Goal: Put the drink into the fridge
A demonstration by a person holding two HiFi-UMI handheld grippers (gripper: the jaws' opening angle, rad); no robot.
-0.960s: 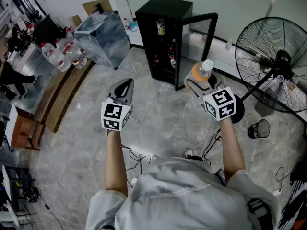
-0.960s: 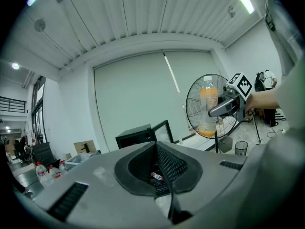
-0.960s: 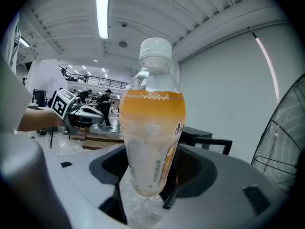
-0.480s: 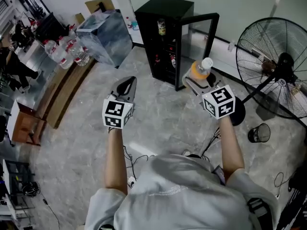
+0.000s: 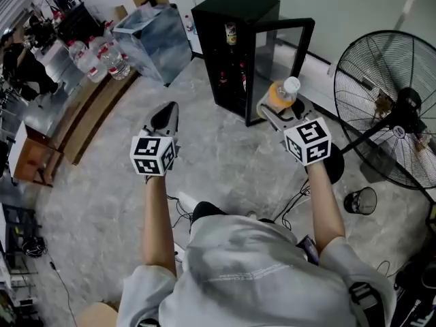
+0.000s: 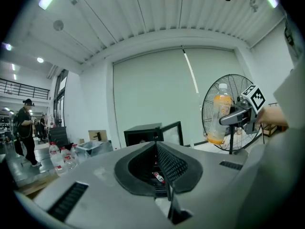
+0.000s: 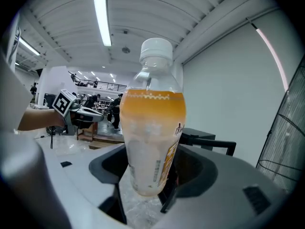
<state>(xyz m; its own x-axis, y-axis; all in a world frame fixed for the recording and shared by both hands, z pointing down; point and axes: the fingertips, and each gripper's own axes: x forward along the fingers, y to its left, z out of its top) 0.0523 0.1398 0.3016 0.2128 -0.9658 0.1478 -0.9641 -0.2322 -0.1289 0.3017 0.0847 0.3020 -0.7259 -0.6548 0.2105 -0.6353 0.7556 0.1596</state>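
The drink (image 5: 281,95) is a clear bottle of orange liquid with a white cap. It stands upright between the jaws of my right gripper (image 5: 275,109), which is shut on it. In the right gripper view the bottle (image 7: 151,140) fills the middle and hides most of the black fridge (image 7: 206,139) behind it. The fridge (image 5: 233,20) stands ahead on the floor with its glass door (image 5: 289,46) swung open; bottles show on its shelves. My left gripper (image 5: 164,116) hovers left of the fridge, shut and empty. In the left gripper view the left gripper (image 6: 156,147) points toward the fridge (image 6: 143,135).
A big standing fan (image 5: 394,107) is at the right, with a black mesh bin (image 5: 359,200) and cables (image 5: 297,197) near its base. At the left are a clear plastic box (image 5: 153,38), water bottles (image 5: 95,54), a wooden bench (image 5: 80,129) and a person (image 5: 22,67).
The left gripper has shifted a little left and lower in view. The right gripper keeps the bottle in front of the open fridge. The view has shifted slightly.
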